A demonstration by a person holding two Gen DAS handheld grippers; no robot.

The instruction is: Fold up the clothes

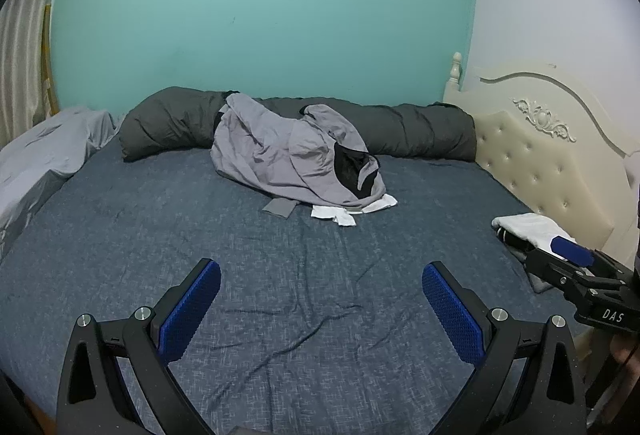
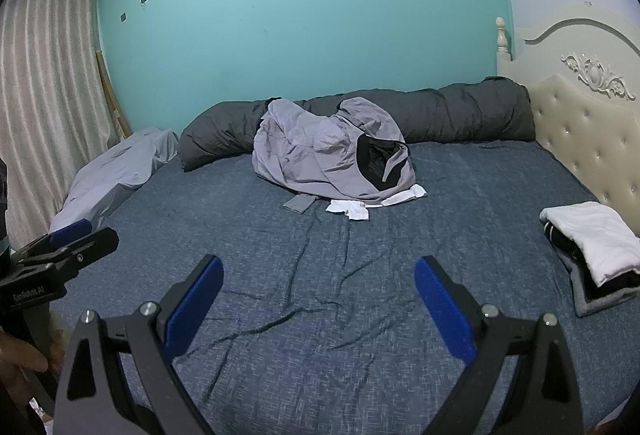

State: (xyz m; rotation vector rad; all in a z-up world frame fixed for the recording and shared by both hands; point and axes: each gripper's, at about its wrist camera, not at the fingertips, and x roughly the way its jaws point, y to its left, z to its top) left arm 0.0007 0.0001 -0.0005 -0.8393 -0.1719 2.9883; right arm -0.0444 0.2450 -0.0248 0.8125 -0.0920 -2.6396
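A crumpled grey garment with a black lining [image 1: 296, 159] [image 2: 332, 155] lies in a heap at the far middle of the bed. A white garment [image 1: 352, 211] [image 2: 372, 205] pokes out from under its front edge, and a small grey folded piece [image 1: 280, 208] [image 2: 298, 203] lies beside it. My left gripper [image 1: 320, 311] hovers open over the near part of the blue sheet with nothing between its fingers. My right gripper [image 2: 318, 307] is open and empty too, well short of the heap. Each gripper shows at the edge of the other's view.
A stack of folded clothes with a white one on top [image 1: 528, 231] [image 2: 588, 247] sits at the right by the cream headboard [image 1: 540, 155] [image 2: 592, 131]. A dark rolled duvet [image 1: 168, 123] [image 2: 460, 111] lines the far wall. A grey pillow [image 1: 44, 155] [image 2: 116, 171] lies left.
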